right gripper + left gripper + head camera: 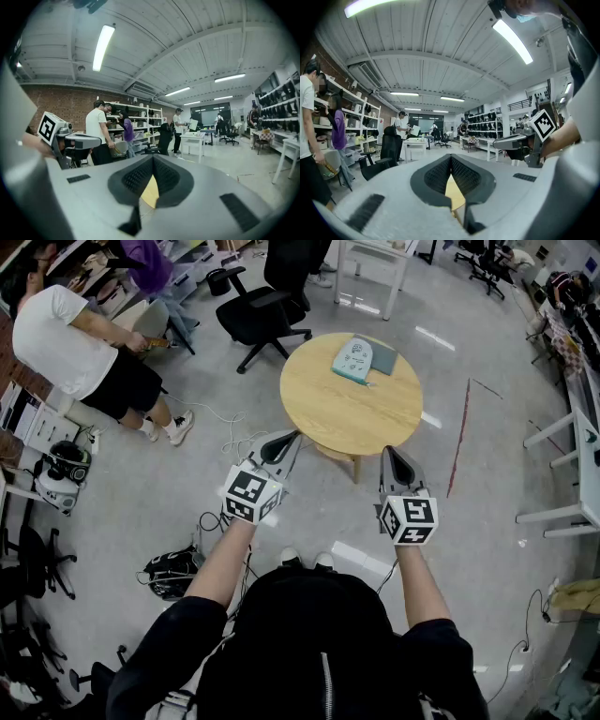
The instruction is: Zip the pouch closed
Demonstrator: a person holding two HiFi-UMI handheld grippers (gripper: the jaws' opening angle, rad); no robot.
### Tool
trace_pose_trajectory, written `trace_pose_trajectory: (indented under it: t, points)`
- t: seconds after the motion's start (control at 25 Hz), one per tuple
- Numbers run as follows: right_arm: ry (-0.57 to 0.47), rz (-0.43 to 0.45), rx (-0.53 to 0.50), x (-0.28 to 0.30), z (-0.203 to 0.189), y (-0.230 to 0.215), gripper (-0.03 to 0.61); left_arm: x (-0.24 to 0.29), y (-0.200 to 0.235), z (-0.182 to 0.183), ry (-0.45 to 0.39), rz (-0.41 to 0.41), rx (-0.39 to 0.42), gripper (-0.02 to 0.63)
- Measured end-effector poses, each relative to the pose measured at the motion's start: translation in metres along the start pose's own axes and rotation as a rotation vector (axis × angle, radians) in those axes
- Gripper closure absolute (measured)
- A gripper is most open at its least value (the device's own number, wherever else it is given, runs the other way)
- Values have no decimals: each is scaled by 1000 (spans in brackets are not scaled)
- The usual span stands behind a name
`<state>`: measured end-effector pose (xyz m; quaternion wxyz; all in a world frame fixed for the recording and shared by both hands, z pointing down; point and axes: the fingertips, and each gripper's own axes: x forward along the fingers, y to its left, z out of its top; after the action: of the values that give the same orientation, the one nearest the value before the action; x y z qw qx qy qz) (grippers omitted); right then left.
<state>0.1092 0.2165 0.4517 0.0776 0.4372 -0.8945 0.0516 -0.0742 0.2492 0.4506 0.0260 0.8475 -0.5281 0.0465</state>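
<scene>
A pale teal pouch lies flat at the far side of a round wooden table, apart from both grippers. My left gripper hovers at the table's near left edge, jaws shut with nothing between them. My right gripper hangs at the near right edge, also shut and empty. In the left gripper view the left gripper has its dark pads pressed together, a sliver of tabletop showing beneath. The right gripper in its own view looks the same. The pouch is hidden in both gripper views.
A black office chair stands behind the table on the left. A person in a white shirt bends at the far left near shelves. Cables and a black bag lie on the floor. White desks line the right.
</scene>
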Motion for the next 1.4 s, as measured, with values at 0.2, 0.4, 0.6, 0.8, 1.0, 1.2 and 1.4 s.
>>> trace_pose_trajectory:
  t: [0.2, 0.4, 0.6, 0.8, 1.0, 1.2, 1.4]
  points:
    - [8, 26, 38, 11, -4, 8, 577, -1, 13, -4, -3, -8, -4, 609]
    - [36, 32, 32, 21, -14, 21, 577, -8, 24, -14, 0, -18, -3, 609]
    - [34, 10, 26, 29, -21, 30, 577, -14, 33, -26, 10, -26, -11, 609]
    - [49, -10, 40, 43, -28, 29, 577, -9, 46, -36, 25, -38, -24, 609]
    - [55, -22, 60, 72, -29, 5, 577, 26, 61, -38, 30, -48, -33, 609]
    - [67, -29, 68, 115, -33, -34, 577, 81, 82, -45, 49, -56, -43, 609]
    - [75, -16, 70, 170, -21, -91, 577, 154, 107, -35, 57, -37, -50, 609]
